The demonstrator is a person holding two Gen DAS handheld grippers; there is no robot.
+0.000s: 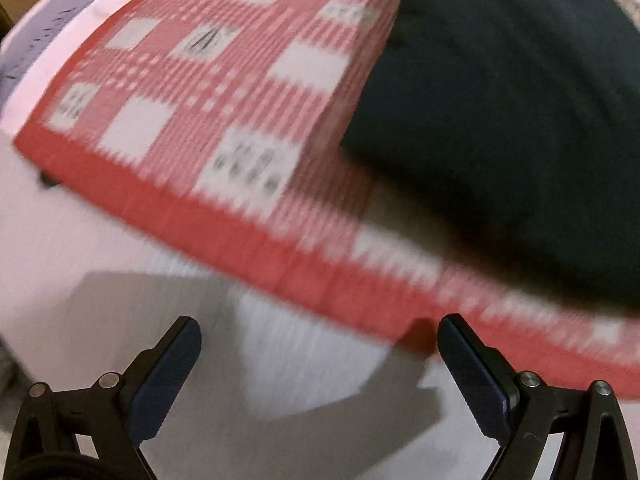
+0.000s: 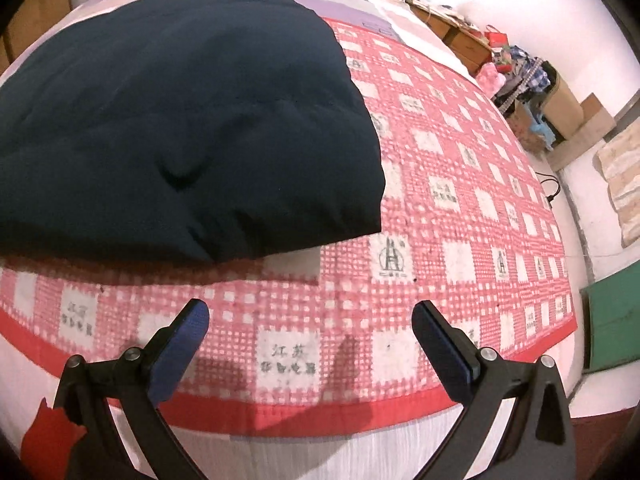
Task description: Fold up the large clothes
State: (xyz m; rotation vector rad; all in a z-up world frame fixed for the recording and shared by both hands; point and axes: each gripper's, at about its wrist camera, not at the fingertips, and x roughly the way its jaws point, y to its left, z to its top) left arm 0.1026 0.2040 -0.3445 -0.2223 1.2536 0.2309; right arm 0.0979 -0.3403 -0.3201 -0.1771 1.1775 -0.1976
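Although its full outline runs past the left edge of the right wrist view, the dark navy garment lies in a thick, rounded heap on the red-and-white checked blanket, its near hem bulging and its surface creased by a few shallow dents. What kind of garment it is cannot be told; no sleeve, collar or fastening shows. In the left wrist view the same garment is cut off at the right and top edges, and the whole picture is smeared with blur, so the printed squares on the blanket are hard to read.

The blanket's solid red border runs along its near edge, and beyond it bare white sheet hangs toward the camera. Between the garment's near hem and that border there is an open strip of checked cloth, and to the right of the garment the blanket is bare out to its far corner.

The right gripper hovers over the near border with its fingers spread wide, holding nothing. The left gripper hangs over the white sheet just short of the border, likewise wide apart and empty.

Past the bed's right side, a clutter of boxes and bags sits against a white wall, and a green panel lies lower down.
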